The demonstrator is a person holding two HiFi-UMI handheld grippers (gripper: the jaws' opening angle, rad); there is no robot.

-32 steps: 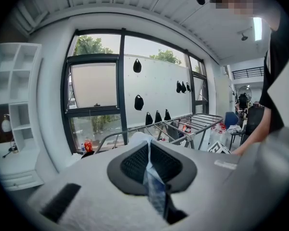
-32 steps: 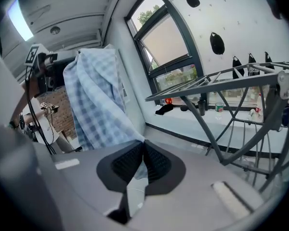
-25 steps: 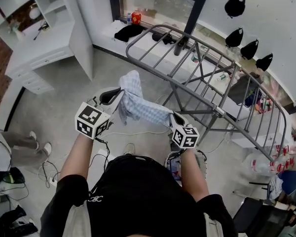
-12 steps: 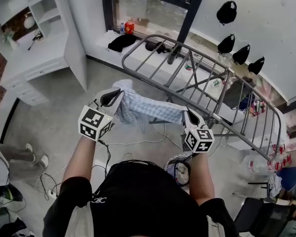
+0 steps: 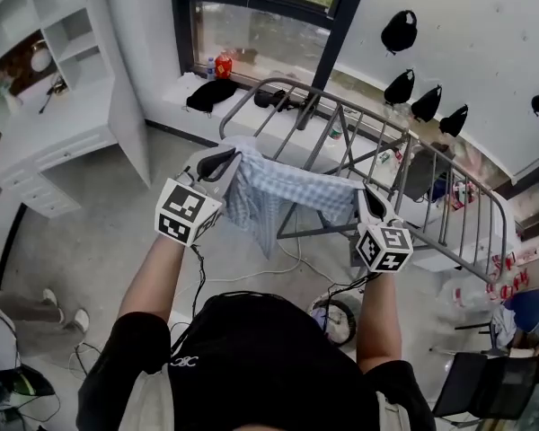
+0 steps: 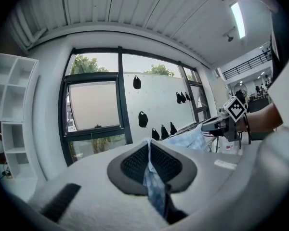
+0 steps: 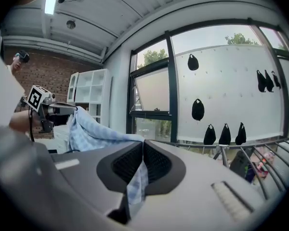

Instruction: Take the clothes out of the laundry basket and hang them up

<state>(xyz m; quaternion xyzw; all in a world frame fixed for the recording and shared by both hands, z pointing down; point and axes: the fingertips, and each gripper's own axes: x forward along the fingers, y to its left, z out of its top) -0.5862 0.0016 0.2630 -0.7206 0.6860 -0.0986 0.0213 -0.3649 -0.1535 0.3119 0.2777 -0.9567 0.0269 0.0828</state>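
My left claw (image 5: pixel 217 162) and right claw (image 5: pixel 366 197), both clamped on the cloth (image 5: pixel 287 191), have lifted it taut to the rack (image 5: pixel 262 85); draping looks next.

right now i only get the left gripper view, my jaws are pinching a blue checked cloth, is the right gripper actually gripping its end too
Observer: Yes. In the right gripper view the right gripper has its jaws shut on an edge of the cloth.
Operator: ok and where's the rack from there
Observer: In the head view the grey drying rack stands beyond the cloth and runs off to the right. The cloth does not look laid over any bar.
Operator: is it pulled flat between us
Observer: Not fully. A fold of it hangs down nearer the left gripper.
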